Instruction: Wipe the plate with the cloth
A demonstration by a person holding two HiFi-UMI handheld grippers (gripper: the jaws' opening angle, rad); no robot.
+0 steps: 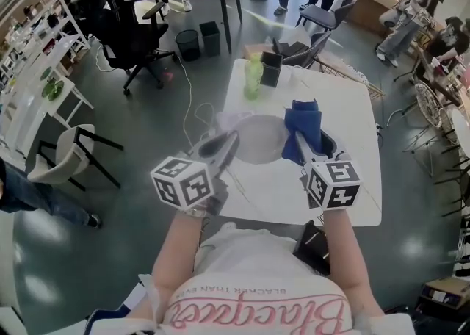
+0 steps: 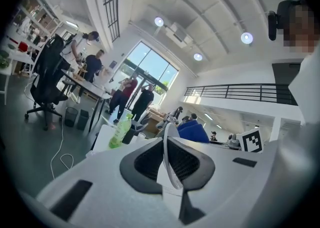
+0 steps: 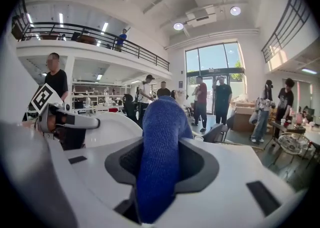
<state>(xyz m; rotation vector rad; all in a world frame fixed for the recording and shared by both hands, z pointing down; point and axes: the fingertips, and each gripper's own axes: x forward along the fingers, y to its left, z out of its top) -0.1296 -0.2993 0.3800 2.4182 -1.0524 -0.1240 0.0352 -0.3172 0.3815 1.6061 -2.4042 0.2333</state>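
A white plate (image 1: 258,140) is held over the white table (image 1: 345,186); my left gripper (image 1: 228,142) is shut on its left rim. In the left gripper view the plate's rim (image 2: 169,164) stands edge-on between the jaws of the left gripper (image 2: 167,144). My right gripper (image 1: 297,144) is shut on a blue cloth (image 1: 302,122), which bunches up at the plate's right edge. The cloth (image 3: 160,147) fills the jaws of the right gripper (image 3: 161,153), with the plate (image 3: 107,128) and the left gripper (image 3: 60,117) to its left. Whether cloth and plate touch I cannot tell.
A green bottle (image 1: 252,76) and a black cup (image 1: 272,69) stand at the table's far edge. A black object (image 1: 314,245) lies near the front edge. Office chairs (image 1: 136,43), a white stool (image 1: 70,153) and several people surround the table.
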